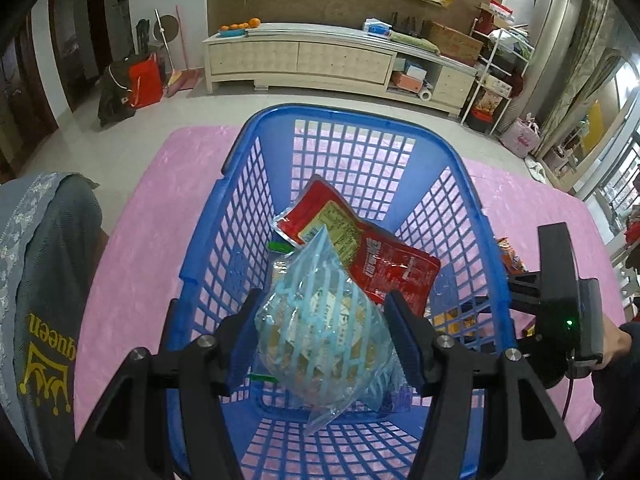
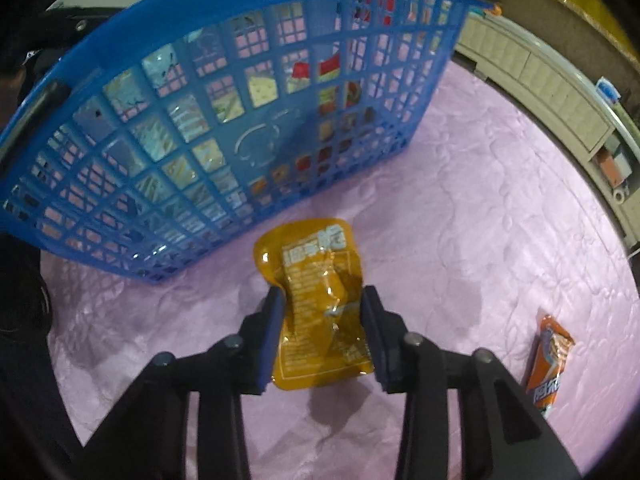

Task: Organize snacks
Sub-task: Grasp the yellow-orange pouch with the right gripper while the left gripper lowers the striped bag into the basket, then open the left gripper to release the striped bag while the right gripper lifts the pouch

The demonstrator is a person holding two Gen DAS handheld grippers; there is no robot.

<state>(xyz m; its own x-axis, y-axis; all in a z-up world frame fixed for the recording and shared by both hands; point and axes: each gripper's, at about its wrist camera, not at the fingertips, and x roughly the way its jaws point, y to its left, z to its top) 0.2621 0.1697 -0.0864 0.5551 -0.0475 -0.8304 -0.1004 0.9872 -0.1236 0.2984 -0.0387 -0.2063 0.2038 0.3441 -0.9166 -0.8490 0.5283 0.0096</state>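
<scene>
Left hand-held gripper (image 1: 322,344) steeply down, clamps blue-netted bag (image 1: 320,340) | basket (image 1: 472,208)

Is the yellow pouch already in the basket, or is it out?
Out. The yellow pouch lies on the pink cloth beside the basket, between the right gripper's fingers.

Blue lattice basket (image 1: 476,216); red packet (image 1: 384,256); pale-blue netted bag (image 1: 320,336); amber pouch (image 2: 316,304); orange wrapper (image 2: 550,364); pink tabletop (image 2: 460,208).
</scene>
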